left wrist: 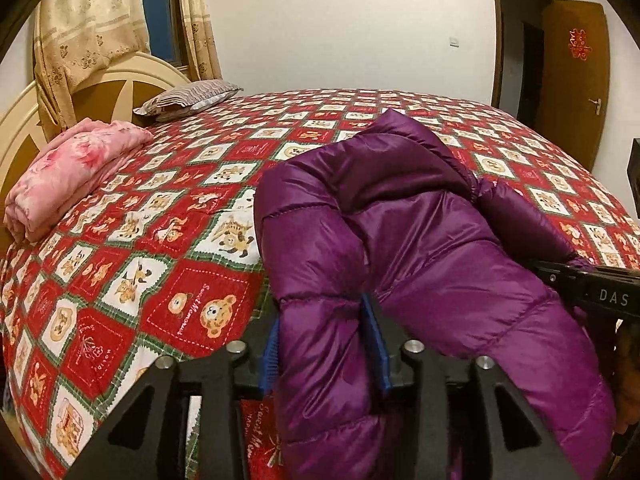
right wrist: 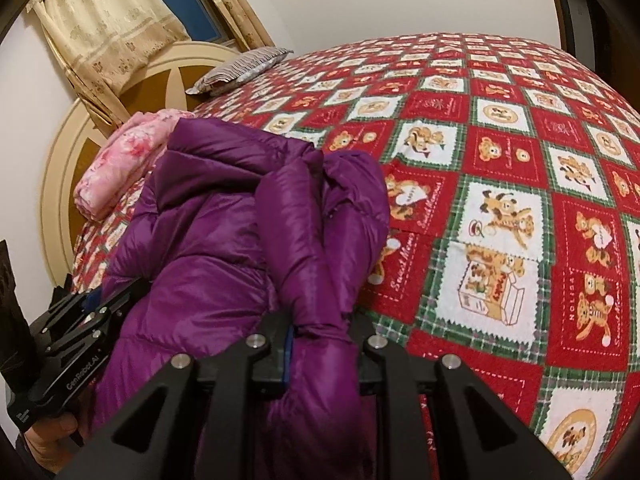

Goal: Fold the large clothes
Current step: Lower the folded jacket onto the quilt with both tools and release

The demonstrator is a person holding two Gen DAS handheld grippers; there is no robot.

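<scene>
With both your left gripper and right gripper pinching the purple down jacket above the bed, you likely next lay it flat.

A shiny purple quilted puffer jacket is bunched up and raised at the near edge of the bed, its padded folds draping down, far end slumped onto the bedspread, sleeve hanging rightward.

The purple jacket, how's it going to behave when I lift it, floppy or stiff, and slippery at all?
Likely floppy: the jacket slumps and sags beyond both grippers, left and right. Probably light for its bulk, given the puffy quilted panels. Its shiny shell looks slick, so it may slide over the bedspread.
</scene>
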